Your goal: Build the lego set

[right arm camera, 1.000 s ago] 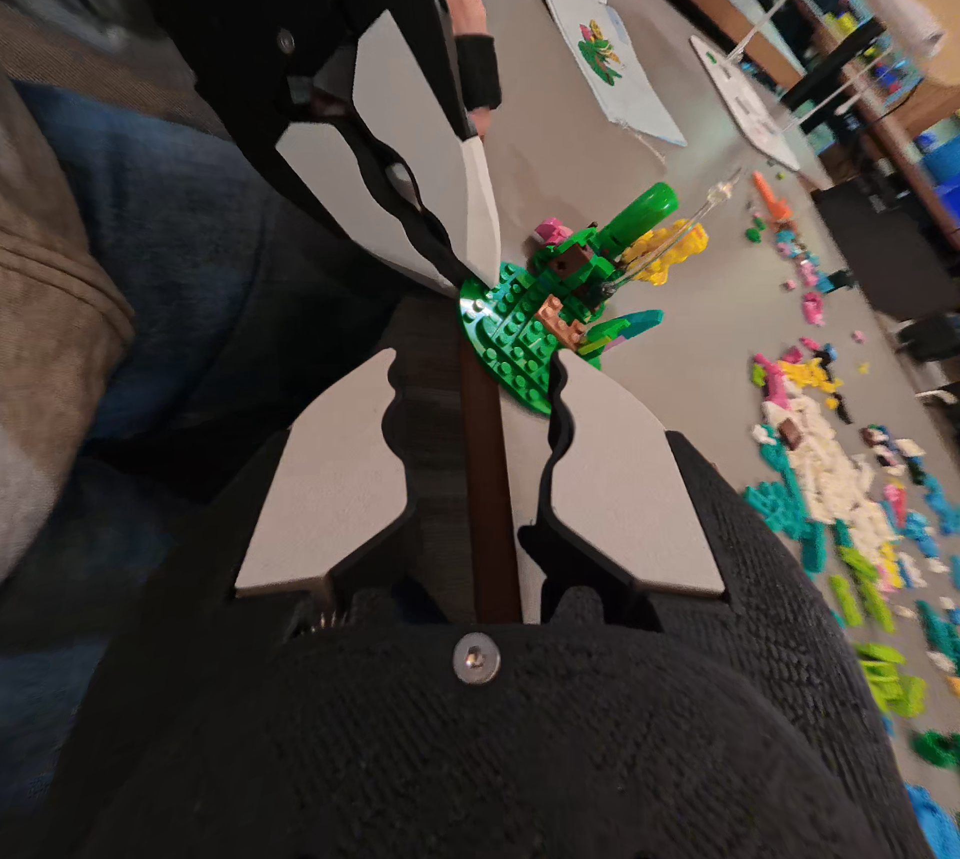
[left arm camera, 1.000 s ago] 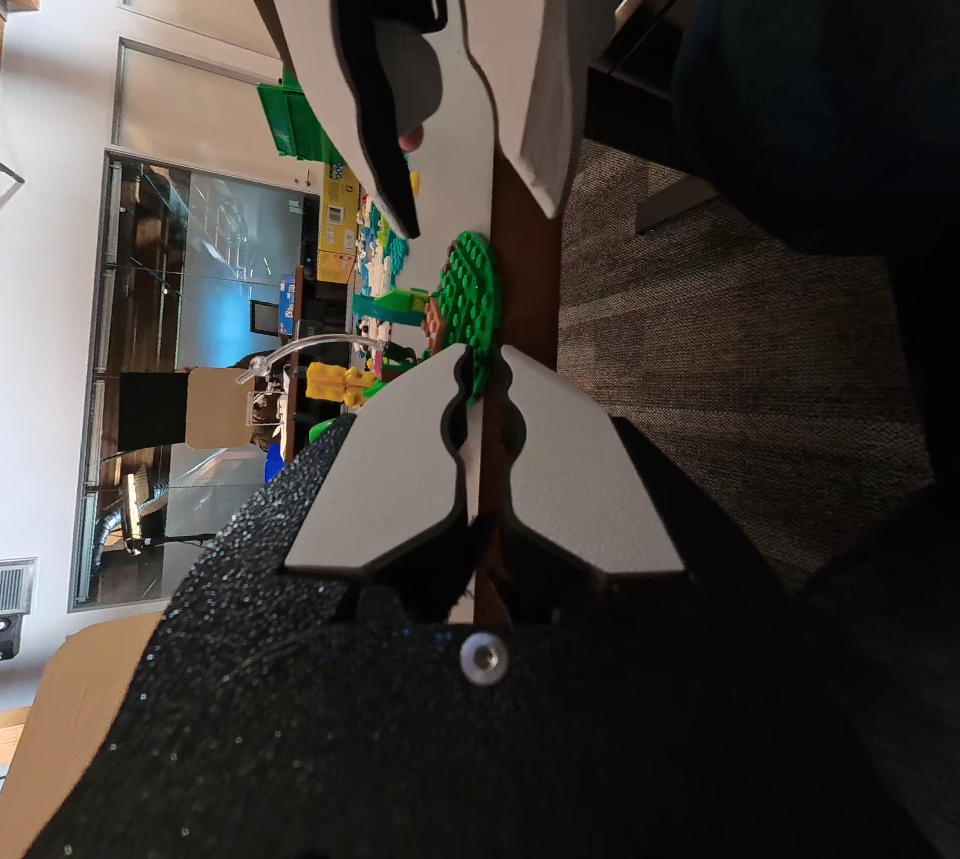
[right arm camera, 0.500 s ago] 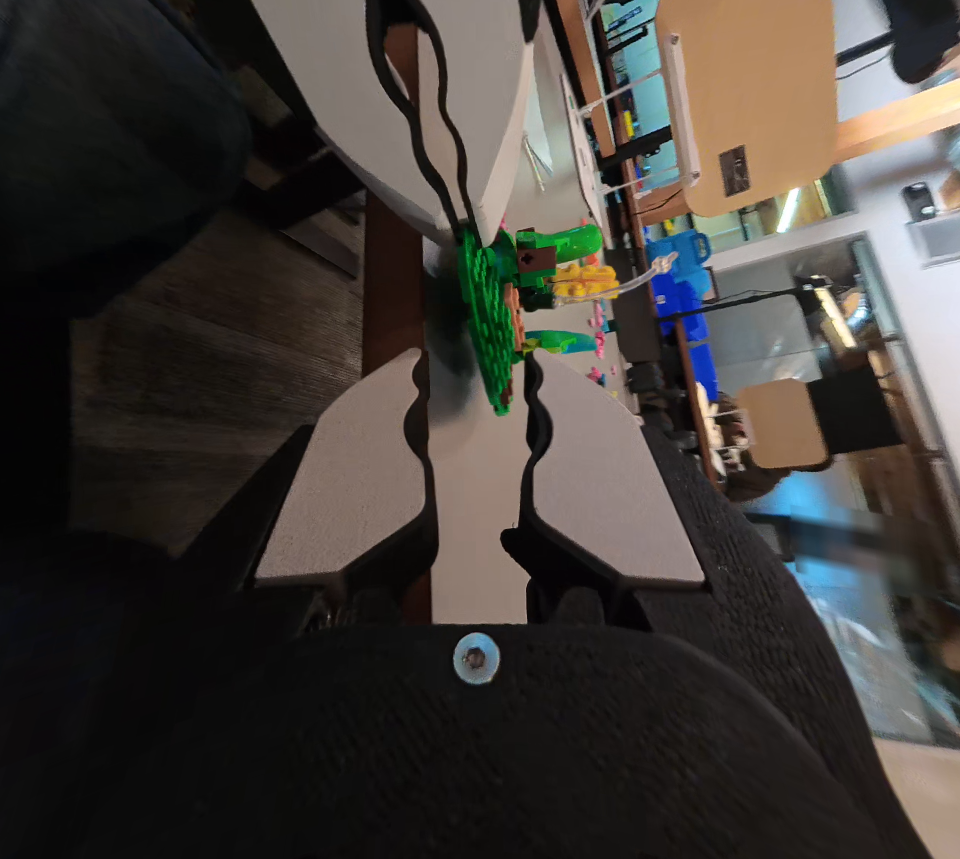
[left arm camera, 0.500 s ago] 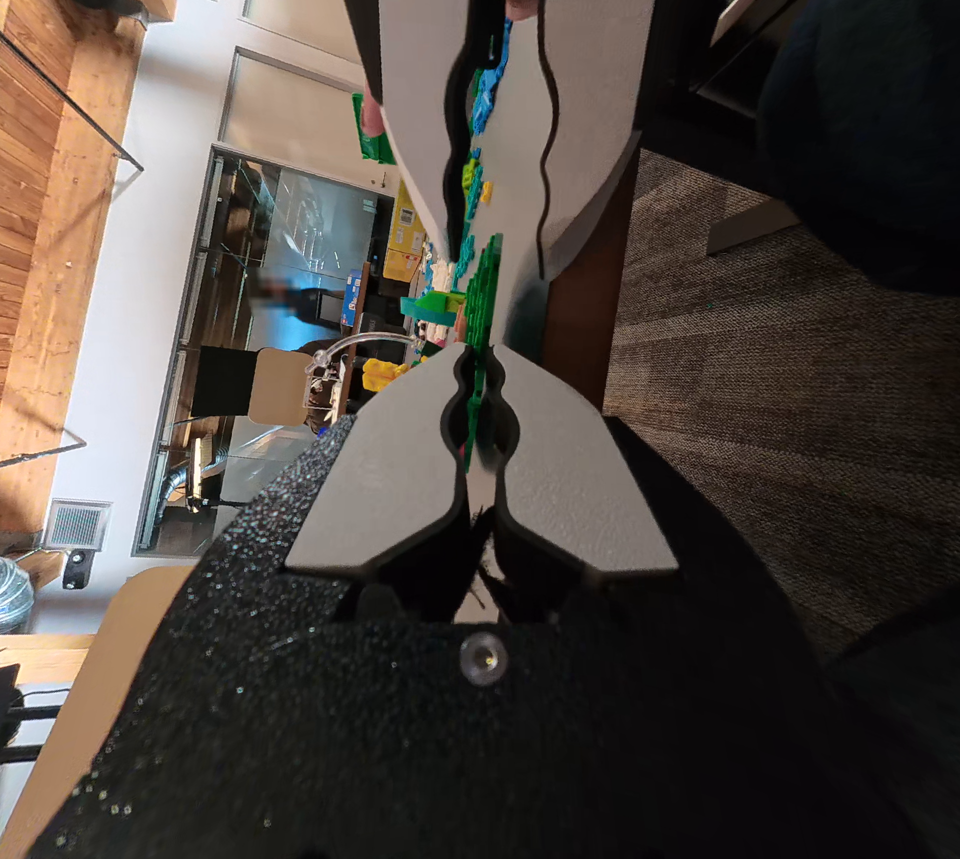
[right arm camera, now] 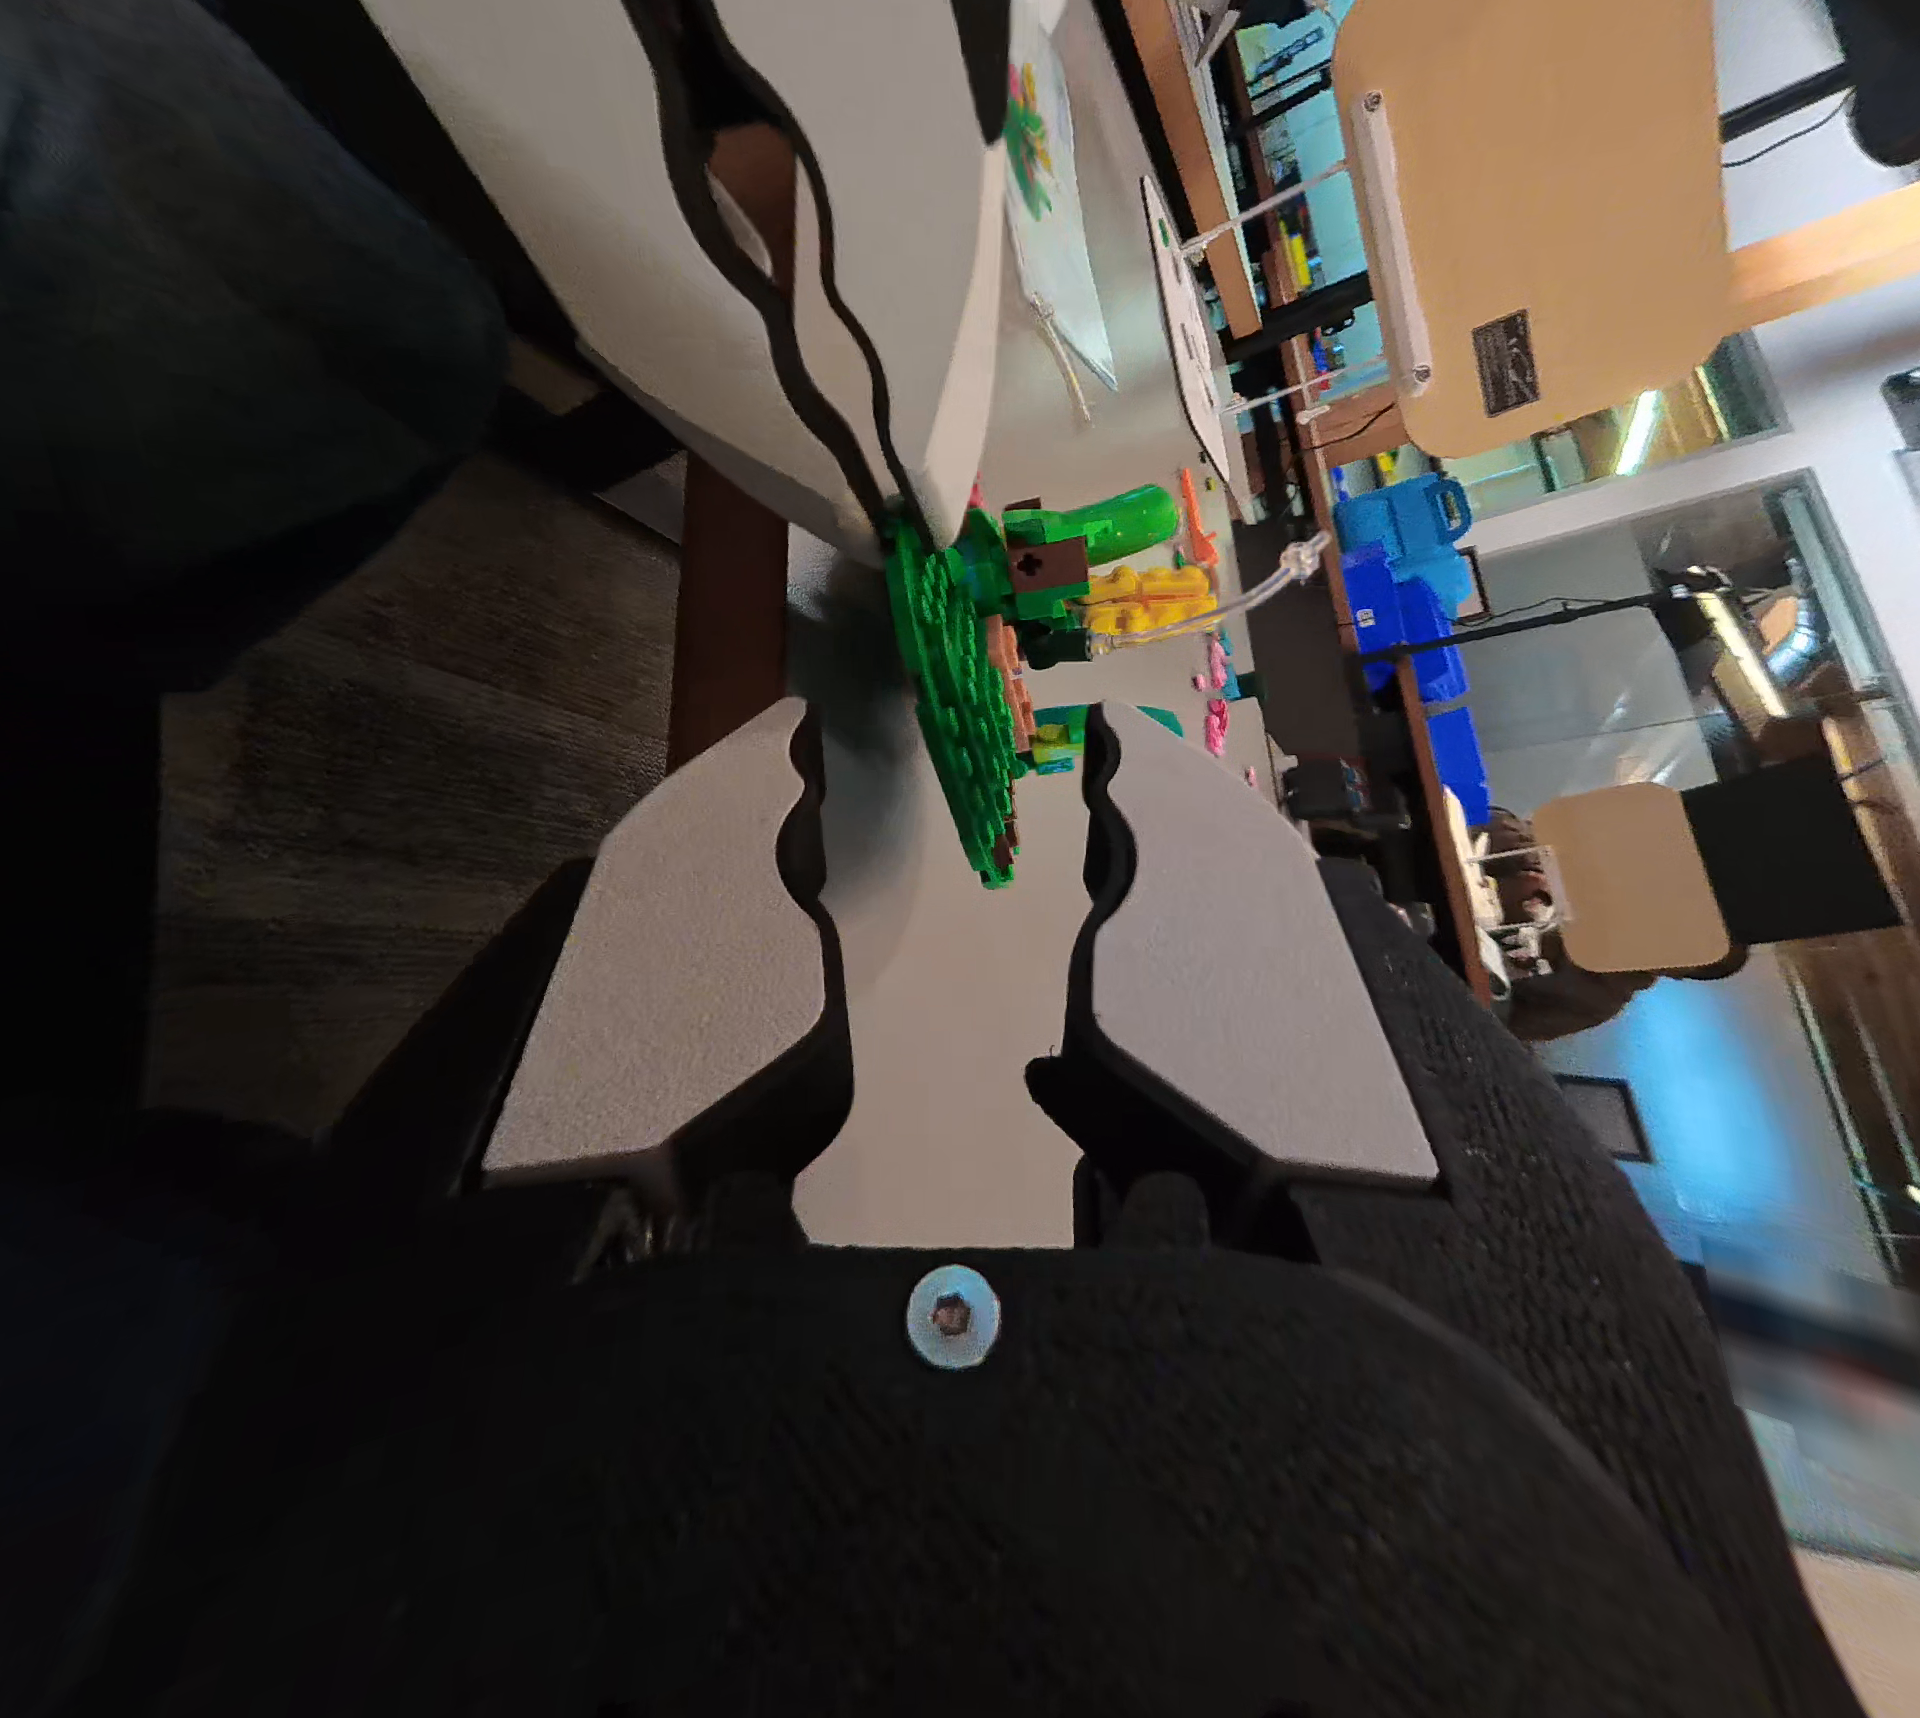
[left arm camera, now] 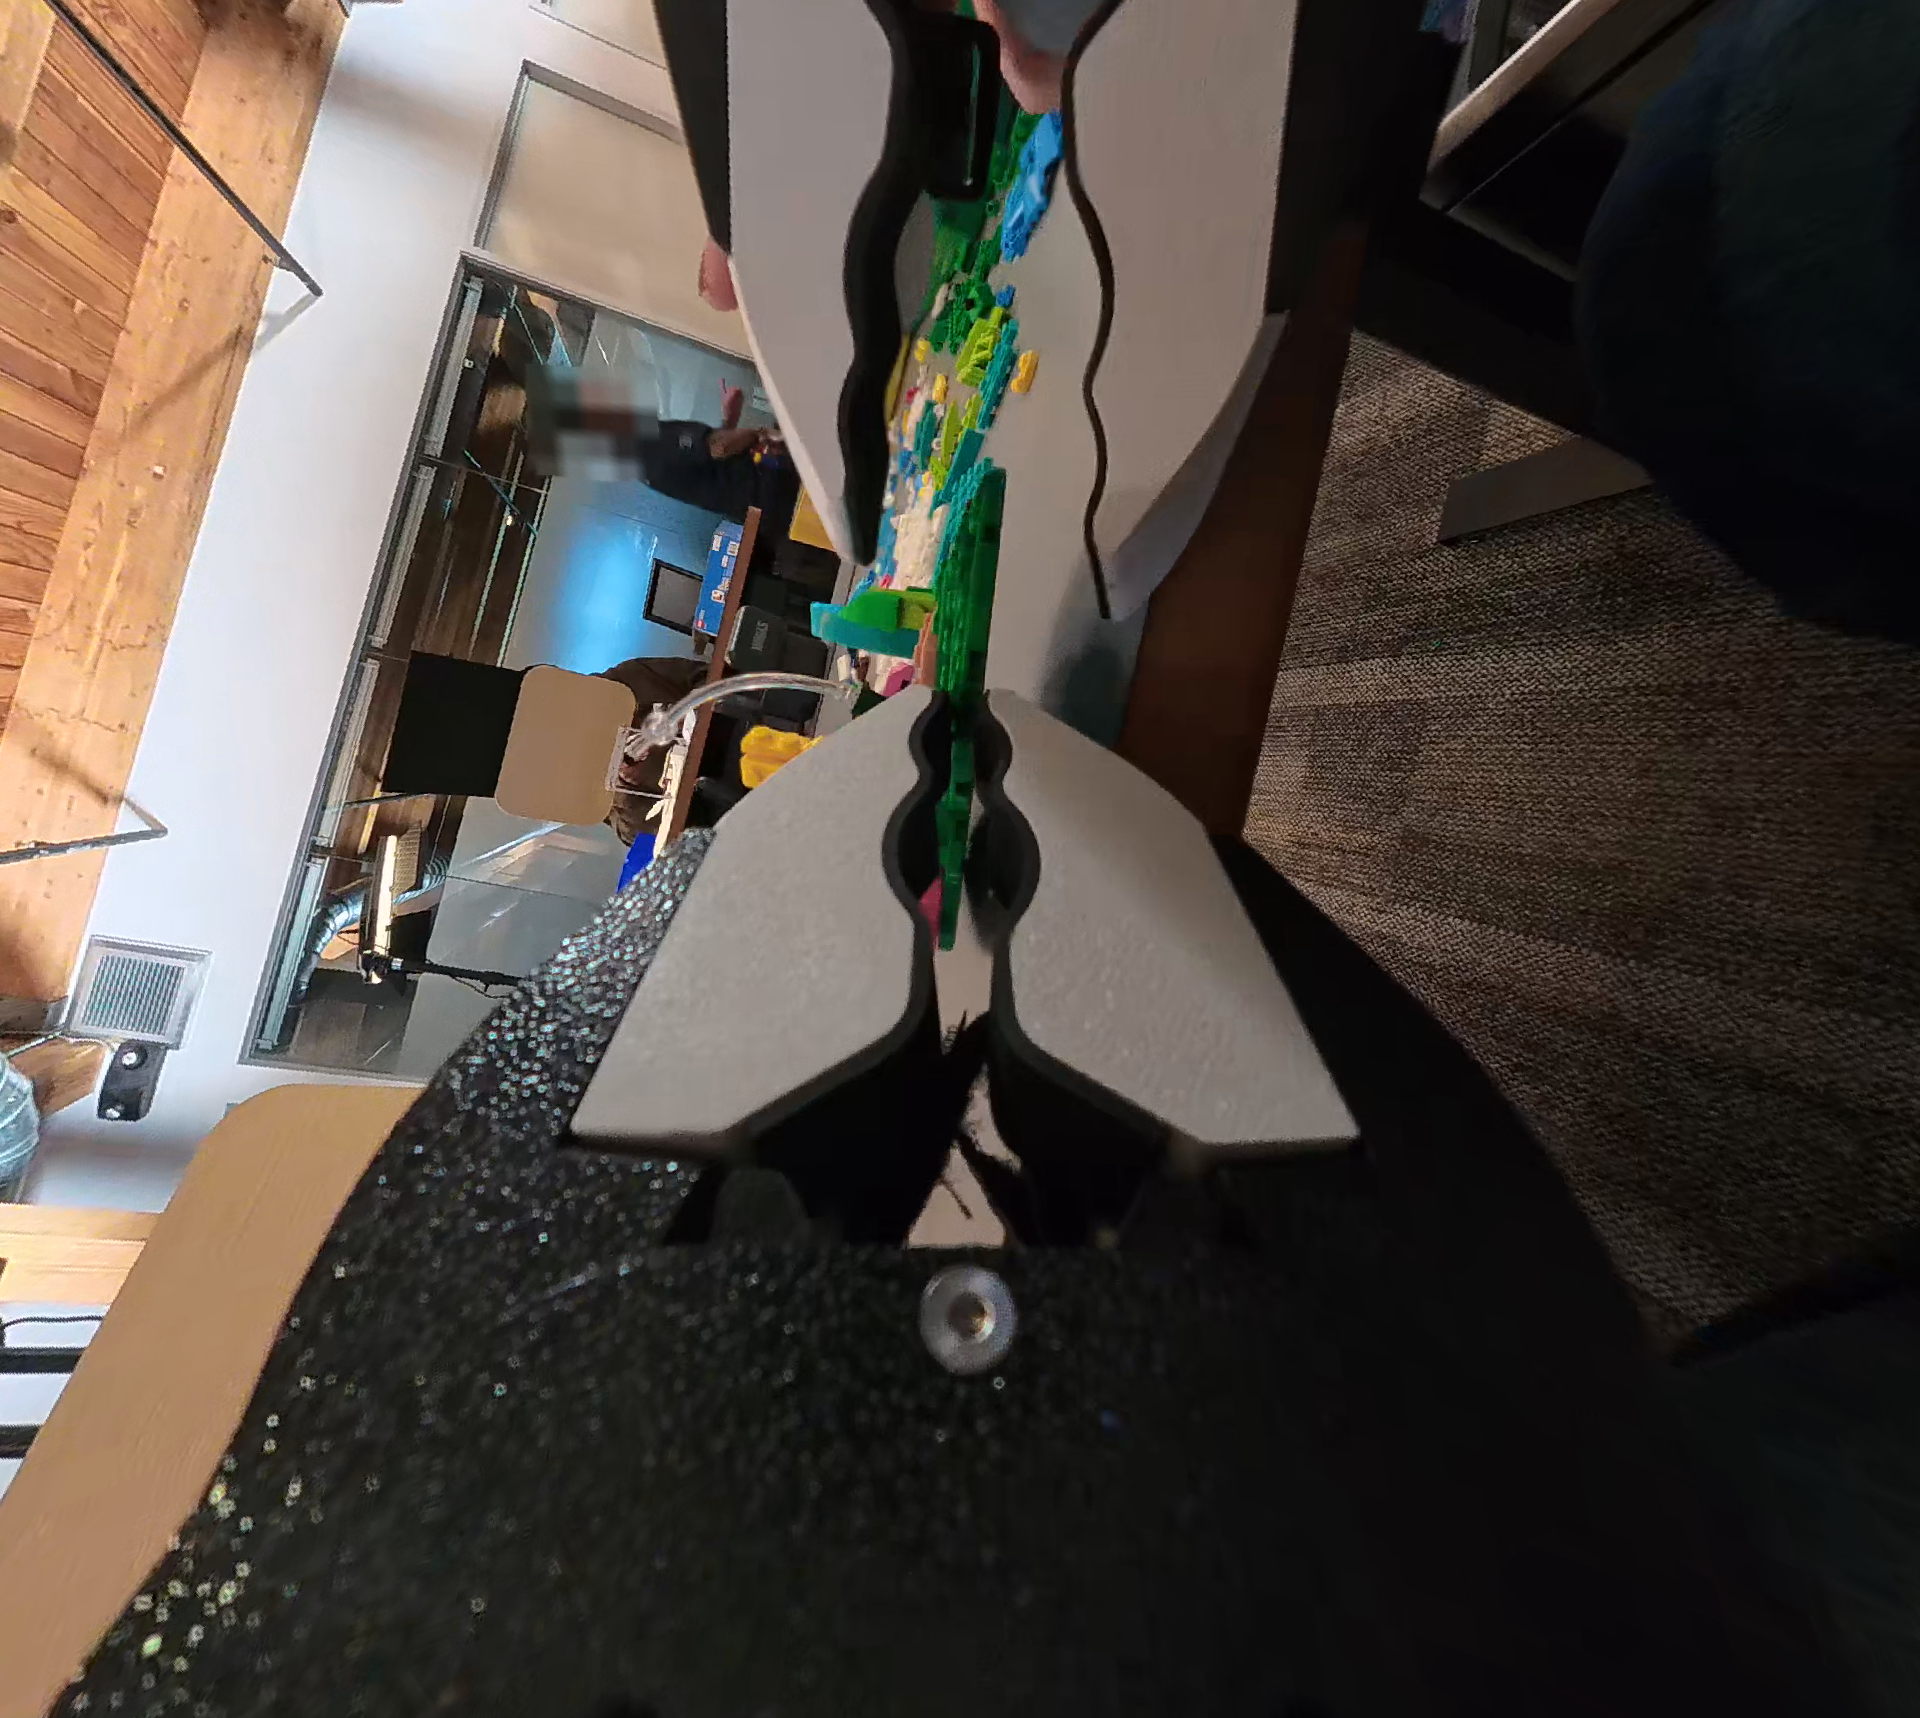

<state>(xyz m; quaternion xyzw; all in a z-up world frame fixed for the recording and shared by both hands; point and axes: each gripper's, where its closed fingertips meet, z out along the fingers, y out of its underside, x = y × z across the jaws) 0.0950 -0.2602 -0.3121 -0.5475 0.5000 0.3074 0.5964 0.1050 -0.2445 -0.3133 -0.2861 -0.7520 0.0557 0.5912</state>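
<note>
A small brick model stands on a round green studded plate at the grey table's near edge. It has a green curved stem, yellow flower pieces, a brown brick and a clear bent rod. My left gripper is shut on the plate's rim. The right wrist view shows its fingertips clamped on the plate. My right gripper is open. The plate's opposite rim stands between its fingers, and neither pad presses on it. The right gripper also shows in the left wrist view.
Loose coloured bricks lie farther along the grey table. A booklet lies beyond. The table's brown edge and carpet are beside the grippers. Blue bins and a chair back stand behind. The tips of both grippers are at nearly the same place.
My left gripper's fingers closed onto the plate's rim. Both views rolled sideways and the plate now shows edge-on. My right gripper's fingers narrowed around the other rim, then widened again.
</note>
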